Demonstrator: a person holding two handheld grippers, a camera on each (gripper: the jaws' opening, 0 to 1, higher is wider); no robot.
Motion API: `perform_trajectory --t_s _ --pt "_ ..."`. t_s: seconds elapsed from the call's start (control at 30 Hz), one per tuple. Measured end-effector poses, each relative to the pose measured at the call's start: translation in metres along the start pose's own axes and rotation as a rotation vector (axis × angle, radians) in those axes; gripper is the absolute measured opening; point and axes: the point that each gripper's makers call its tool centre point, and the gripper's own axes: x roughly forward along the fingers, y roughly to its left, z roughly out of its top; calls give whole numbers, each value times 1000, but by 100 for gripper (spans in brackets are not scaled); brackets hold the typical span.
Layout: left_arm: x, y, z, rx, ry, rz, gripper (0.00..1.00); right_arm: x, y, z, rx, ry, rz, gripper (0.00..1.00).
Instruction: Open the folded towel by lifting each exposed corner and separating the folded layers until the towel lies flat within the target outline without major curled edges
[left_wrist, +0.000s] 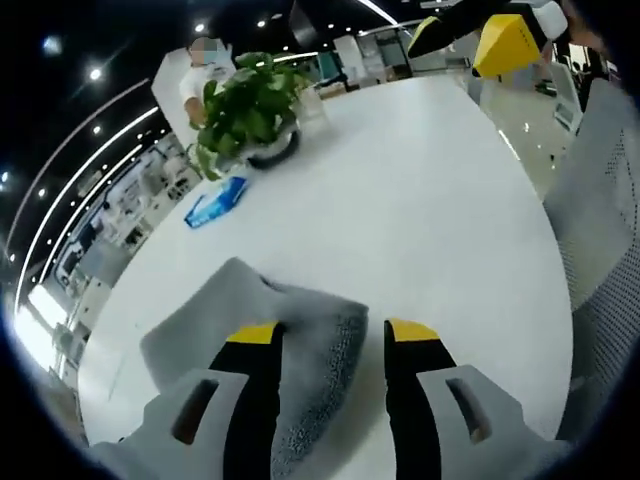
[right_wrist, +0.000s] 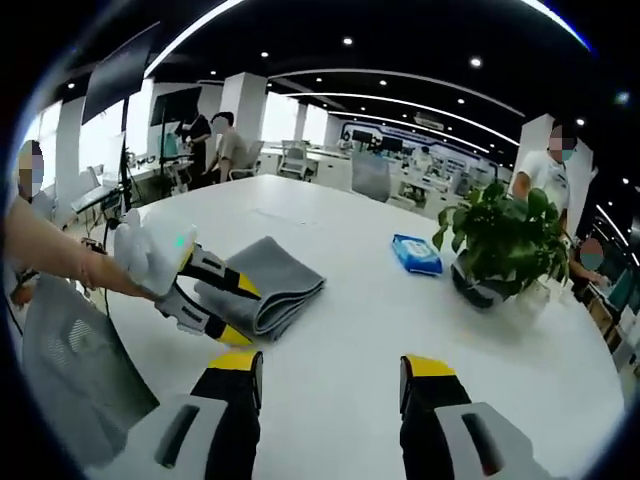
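**Operator:** Two grippers are in play. Which one is positioned for the first corner lift?

**Technician:** Left gripper (right_wrist: 222, 300). In the right gripper view it sits at the near edge of the folded towel (right_wrist: 262, 284), jaws spread, one jaw lying over the top layer and the other at or below the folded edge. In the left gripper view the towel (left_wrist: 290, 340) lies partly between the spread jaws, under the left-hand jaw and reaching toward the gap. Whether the pads contact the cloth cannot be confirmed.

**Operator:** Right gripper status?

**Technician:** Right gripper (right_wrist: 330, 375) is spread wide over bare white table (right_wrist: 380, 320), holding nothing. The towel lies ahead of it and to its left, well apart from its fingertips.

**Operator:** Towel location and orientation?

**Technician:** On the table, toward the person's side, well clear of the potted plant (right_wrist: 500, 240) and the blue packet (right_wrist: 416, 254). It remains folded, with rounded folds stacked at the edge nearest the right gripper. Its long axis runs roughly away from the left gripper, across the right gripper's line of sight. No target outline can be made out.

**Operator:** Governing relation for the next move?

**Technician:** Judgement: the left gripper is nearer and aligned with the layered edge, so it should close on the top layer only. Catching several layers would lift the whole bundle.
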Motion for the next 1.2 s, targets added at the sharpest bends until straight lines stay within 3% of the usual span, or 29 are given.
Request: perform_trajectory --t_s 0.17,0.27,0.57,0.7,0.83,0.93,1.1,1.2 --pt "1 0 0 5 2 -3 36 1 4 -7 7 18 4 55" --pt "-1 0 6 77 -18 23 30 3 6 -9 25 17 5 54" --pt "-5 0 16 188 -45 68 17 12 8 -18 74 56 -8 52" --pt "-6 1 14 140 -31 55 8 16 7 -20 124 62 -5 51" --pt "-12 5 16 19 -31 57 6 21 9 -20 135 70 10 49" --pt "-18 6 20 -15 -34 57 5 27 13 -15 155 56 29 48" --pt "-27 -5 22 -77 -36 44 5 34 18 -8 172 44 54 47" --pt "-31 -17 25 -75 -37 37 5 39 24 -8 165 52 73 47"
